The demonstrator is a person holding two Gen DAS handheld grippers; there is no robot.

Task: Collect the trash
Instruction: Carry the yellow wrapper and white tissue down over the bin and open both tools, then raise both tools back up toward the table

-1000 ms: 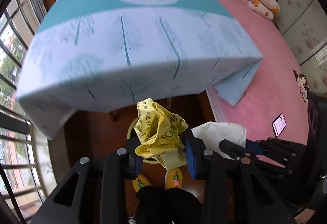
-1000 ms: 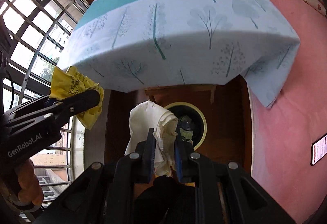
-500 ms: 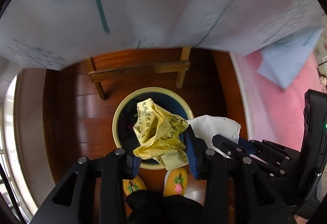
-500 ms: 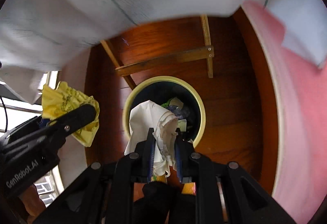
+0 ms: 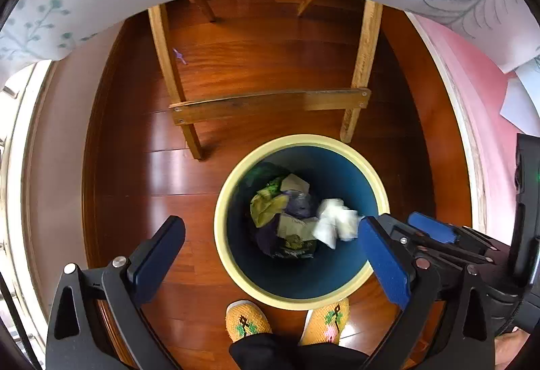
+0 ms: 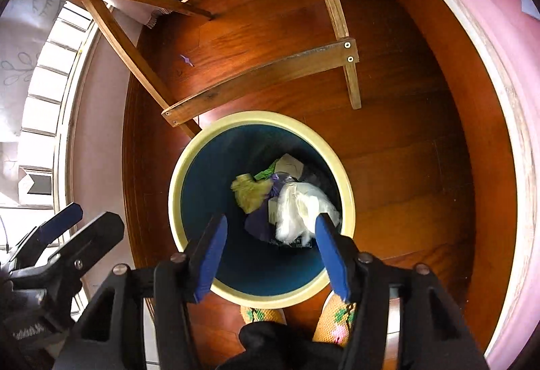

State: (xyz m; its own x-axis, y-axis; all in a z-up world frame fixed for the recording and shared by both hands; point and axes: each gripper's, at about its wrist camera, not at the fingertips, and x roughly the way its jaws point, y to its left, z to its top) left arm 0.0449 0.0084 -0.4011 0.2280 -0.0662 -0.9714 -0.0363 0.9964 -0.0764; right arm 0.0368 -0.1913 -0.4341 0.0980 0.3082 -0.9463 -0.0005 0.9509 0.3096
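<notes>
Now my left claw point(image 5: 270, 255) and my right claw point(image 6: 268, 246) both gape wide, gripping nothing, above the bin point(image 5: 290, 300). Inside it, the white paper point(image 5: 335, 223) lies against the right wall, and the yellow wrapper point(image 6: 249, 191) sits left of it.

My right claw point(image 6: 270, 235) hangs over the bin point(image 6: 189, 167), its blue fingers point(image 6: 211, 250) spread wide with nothing between them. Straight below and ahead of the fingertips I see a white wad point(image 6: 298, 206) lying in the bin on the other trash, close by the right finger; a yellow wad point(image 6: 251, 192) lies just left of it, blurred. Beyond the bin, a table's wooden legs and crossbar point(image 6: 263, 78) stand on the floor point(image 6: 405, 150). Off to the left of my claw, the left claw point(image 6: 72, 228) juts in, also spread apart. Beneath my claw, two slippers point(image 6: 261, 314) touch the bin's near rim.
</notes>
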